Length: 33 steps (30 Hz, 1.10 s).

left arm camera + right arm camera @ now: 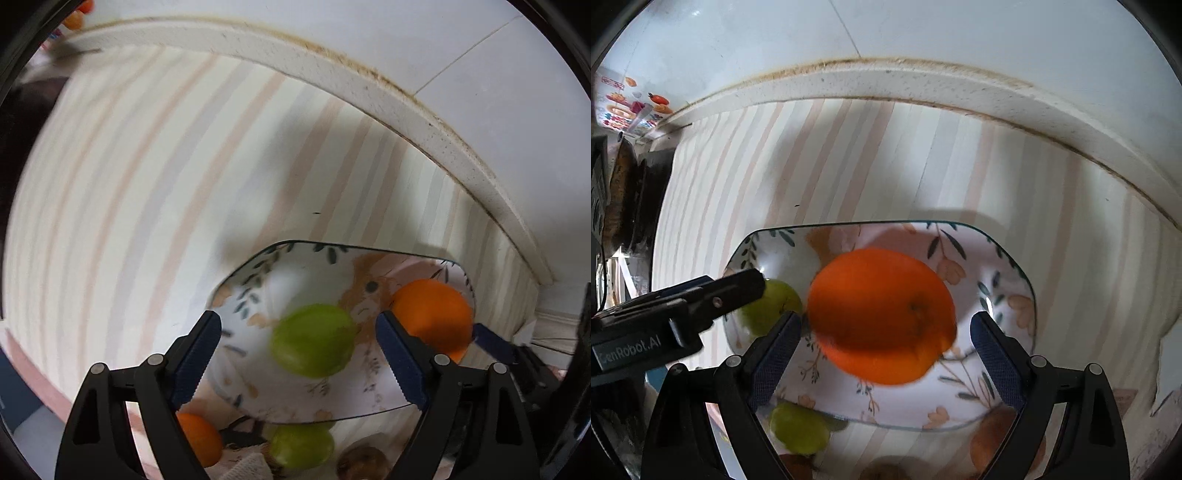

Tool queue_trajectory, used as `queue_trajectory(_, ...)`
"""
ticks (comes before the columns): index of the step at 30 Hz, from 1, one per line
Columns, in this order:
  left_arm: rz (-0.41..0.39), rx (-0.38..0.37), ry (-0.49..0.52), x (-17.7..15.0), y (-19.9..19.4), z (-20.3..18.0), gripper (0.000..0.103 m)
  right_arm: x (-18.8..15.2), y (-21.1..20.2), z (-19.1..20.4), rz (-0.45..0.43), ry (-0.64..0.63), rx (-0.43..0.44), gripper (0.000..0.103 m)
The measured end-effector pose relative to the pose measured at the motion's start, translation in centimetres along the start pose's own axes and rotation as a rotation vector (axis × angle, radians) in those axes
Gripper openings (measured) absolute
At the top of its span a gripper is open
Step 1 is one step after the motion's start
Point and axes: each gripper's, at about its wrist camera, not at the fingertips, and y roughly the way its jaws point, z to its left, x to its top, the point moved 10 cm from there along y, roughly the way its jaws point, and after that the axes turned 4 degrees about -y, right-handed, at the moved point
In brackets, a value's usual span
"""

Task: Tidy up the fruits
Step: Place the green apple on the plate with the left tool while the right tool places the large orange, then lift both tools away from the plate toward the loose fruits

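Left gripper (299, 360) wide open over green fruit (313, 346), right gripper (882, 354) wide open around orange (881, 321), holding nothing, both fruits on flowery plate (1008, 280) mid-frame

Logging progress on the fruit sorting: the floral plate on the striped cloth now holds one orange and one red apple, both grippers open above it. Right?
Not quite: the fruit beside the round orange on the floral ceramic plate is a green fruit, not red, as the left wrist view shows. The left gripper and right gripper are open.
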Motion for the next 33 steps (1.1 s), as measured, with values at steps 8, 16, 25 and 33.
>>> queue_trajectory(8,-0.118,0.103,0.049,-3.3,-4.2,2.1,0.085,-3.3,-4.2,-0.6,-0.057,0.026,-0.039,0.095)
queue_trajectory(16,-0.203,0.092,0.089,-7.4,-8.1,1.7,0.085,-7.4,-8.2,0.9,-0.138,-0.007,-0.088,0.095)
queue_trajectory(25,-0.305,0.060,0.148,-10.8,-13.3,1.1,0.085,-10.8,-13.6,3.2,-0.259,-0.001,-0.101,0.095)
queue_trajectory(33,-0.380,0.040,0.189,-13.2,-16.9,1.2,0.085,-13.4,-17.8,4.5,-0.336,0.026,-0.120,0.095)
